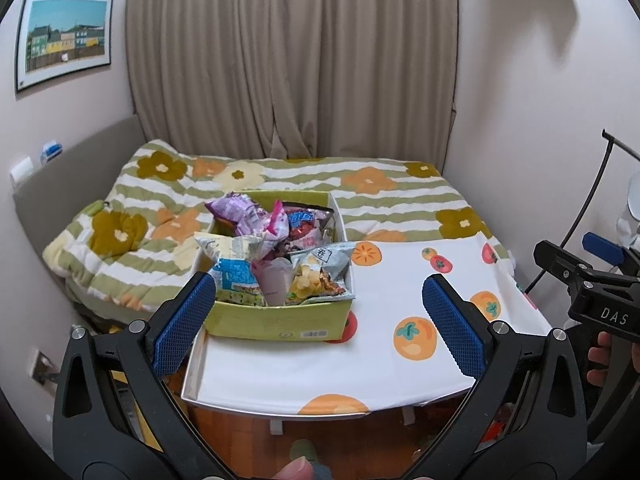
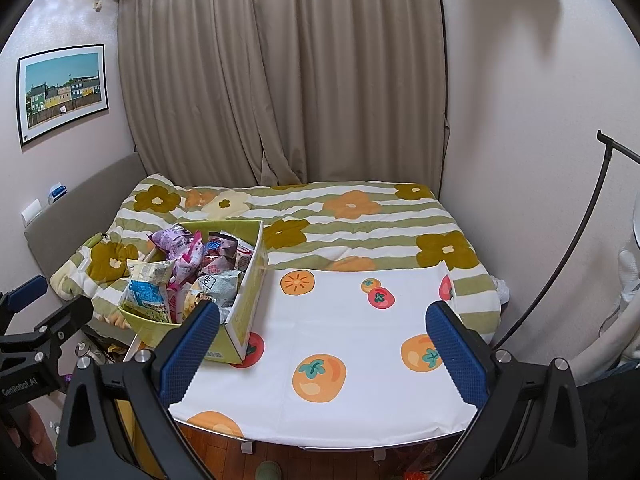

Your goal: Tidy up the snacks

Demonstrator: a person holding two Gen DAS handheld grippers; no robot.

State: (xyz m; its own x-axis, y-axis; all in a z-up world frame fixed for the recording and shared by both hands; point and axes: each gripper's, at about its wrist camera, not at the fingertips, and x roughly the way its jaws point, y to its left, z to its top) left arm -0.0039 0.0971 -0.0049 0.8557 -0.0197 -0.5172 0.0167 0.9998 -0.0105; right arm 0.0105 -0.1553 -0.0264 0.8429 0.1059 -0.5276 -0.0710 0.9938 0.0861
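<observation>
A yellow-green cardboard box point(image 1: 276, 322) stands on the left part of a small table point(image 1: 384, 364) covered with a white cloth printed with orange fruit. Several snack bags fill it: a purple bag point(image 1: 236, 210) at the back, a blue-and-white bag point(image 1: 234, 270) and a grey chip bag point(image 1: 320, 270) in front. My left gripper point(image 1: 318, 322) hangs open before the box, nothing between its blue pads. In the right wrist view the box point(image 2: 244, 320) sits left, and my right gripper point(image 2: 322, 344) is open above the cloth point(image 2: 360, 360), empty. Each gripper shows at the other view's edge.
A bed with a green-striped floral quilt point(image 1: 280, 184) lies behind the table, with beige curtains point(image 1: 292, 60) beyond. A framed picture point(image 1: 64, 38) hangs on the left wall. A black stand pole point(image 2: 576, 264) rises at the right. Wooden floor point(image 1: 360, 436) shows below the table's near edge.
</observation>
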